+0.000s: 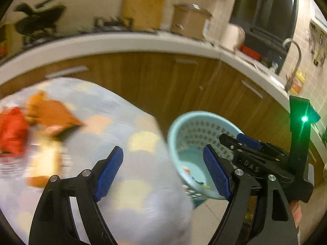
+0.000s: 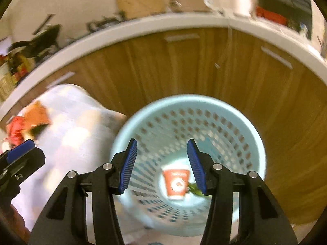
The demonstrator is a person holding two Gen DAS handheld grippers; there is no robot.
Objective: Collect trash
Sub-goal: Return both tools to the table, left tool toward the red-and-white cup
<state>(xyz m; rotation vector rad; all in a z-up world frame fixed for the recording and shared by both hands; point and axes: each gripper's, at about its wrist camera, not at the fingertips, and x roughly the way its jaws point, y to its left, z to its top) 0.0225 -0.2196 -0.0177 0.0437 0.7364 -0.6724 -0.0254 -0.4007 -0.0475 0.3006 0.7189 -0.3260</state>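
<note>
Ahead of both claws I saw a long run of wooden cabinets [image 2: 184, 77] topped by a white kitchen bench [image 1: 114, 40], blurred by motion, with cardboard boxes [image 1: 190, 20] and a dark stove area on it that I could not make out clearly.

Below and to the left of my left claw [image 1: 163, 168] lay a table covered in a pale blue cloth [image 1: 130, 183] with soft yellow and pink patches. Its edge sat just beside the basket. My left claw hung above that cloth, its blue pads spread wide apart with nothing between them.

Well to the left of the left claw, on the cloth, I saw a red wrapper [image 1: 12, 130] touching an orange wrapper [image 1: 53, 114], and a pale yellow packet [image 1: 45, 161] just nearer to me. All three were too blurred for detail.

Directly beneath my right claw [image 2: 162, 166] stood a light blue perforated basket [image 2: 251, 143], on the floor against the cabinets. My right claw was held over its mouth, blue pads apart and gripping nothing. From the left wrist view this claw showed to the right, across the basket rim.

Inside the basket, between and below the right claw's fingers, lay an orange paper cup [image 2: 176, 181] on the bottom. A small green scrap [image 2: 194, 189] touched the cup's right side.
</note>
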